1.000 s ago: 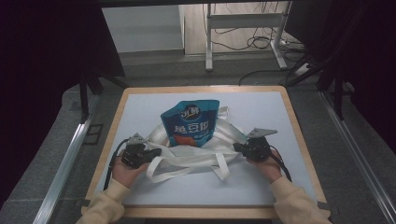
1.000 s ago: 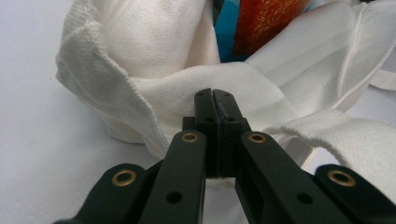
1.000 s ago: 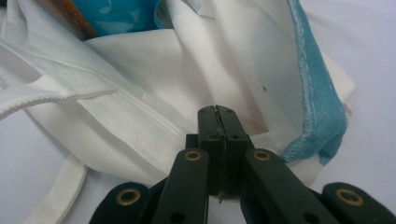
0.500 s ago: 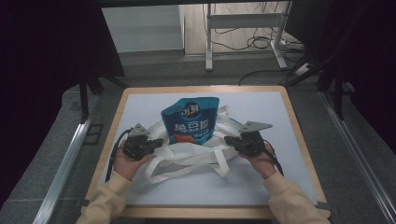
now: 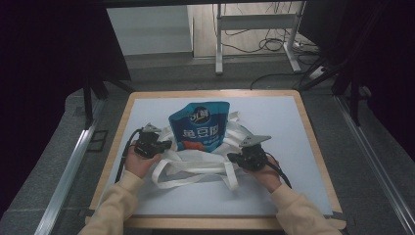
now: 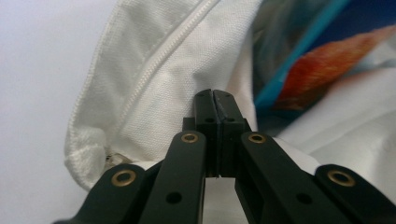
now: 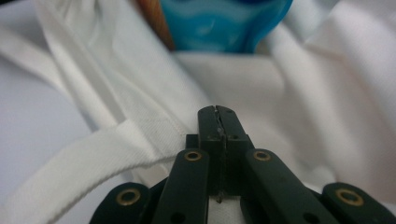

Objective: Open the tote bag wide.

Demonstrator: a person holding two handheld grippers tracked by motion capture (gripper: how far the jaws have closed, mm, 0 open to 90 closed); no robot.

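Fingers together on both: left gripper [image 6: 215, 100] has its jaws pressed tight w/ nothing visible between the tips, bag [image 6: 182, 70] cloth just behind, near the zip seam. Right gripper [image 7: 218, 116] same, jaws closed; can't tell if a thin fold of cloth is pinched. From above, left gripper [image 5: 155, 143] sits at the bag's [image 5: 195, 159] left edge, right gripper [image 5: 244, 157] at its right edge, w/ the pouch [image 5: 199, 125] sticking out of the mouth, lower part inside. Straps [image 5: 193, 177] trail toward the person. Bag lies mid-table [image 5: 293, 147].

Step looks like seating the pouch in the bag. To do it well: hold both rim edges level & spread evenly, pull the mouth up around the pouch vs. shoving it, keep straps clear.
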